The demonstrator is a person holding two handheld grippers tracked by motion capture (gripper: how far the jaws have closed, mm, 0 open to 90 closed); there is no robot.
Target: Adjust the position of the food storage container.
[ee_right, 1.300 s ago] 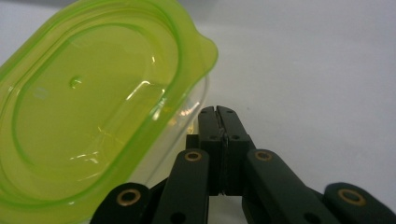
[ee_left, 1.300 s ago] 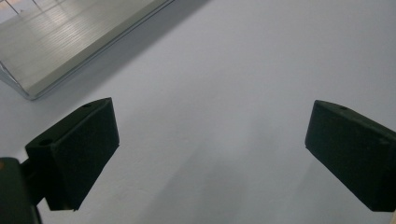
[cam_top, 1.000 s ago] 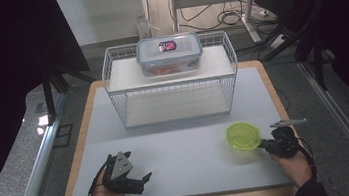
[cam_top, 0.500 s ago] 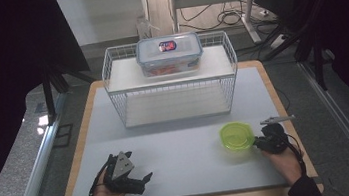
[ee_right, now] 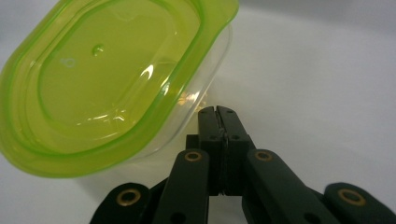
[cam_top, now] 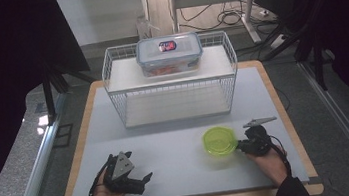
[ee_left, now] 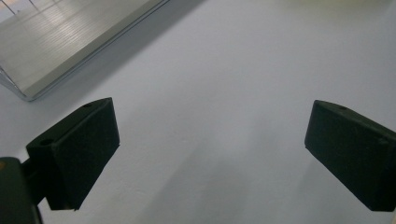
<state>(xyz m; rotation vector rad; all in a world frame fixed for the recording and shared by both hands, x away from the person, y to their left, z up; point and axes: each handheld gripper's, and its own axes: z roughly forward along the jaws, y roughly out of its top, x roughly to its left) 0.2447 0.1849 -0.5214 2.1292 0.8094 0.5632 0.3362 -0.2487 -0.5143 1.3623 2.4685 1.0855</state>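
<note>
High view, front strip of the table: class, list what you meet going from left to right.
Left tool → green-lidded tub → right tool.

**Two hands low at the near edge, one tool spread, one pressed together**

In the high view the left hand [cam_top: 104, 189] comes in at seven o'clock, its left tool [cam_top: 142, 179] pointing toward three o'clock with jaws spread wide apart. The right hand [cam_top: 270, 163] comes in at five o'clock; its right tool [cam_top: 239, 145] points toward nine o'clock, jaws pressed flat together with no gap between them.
</note>
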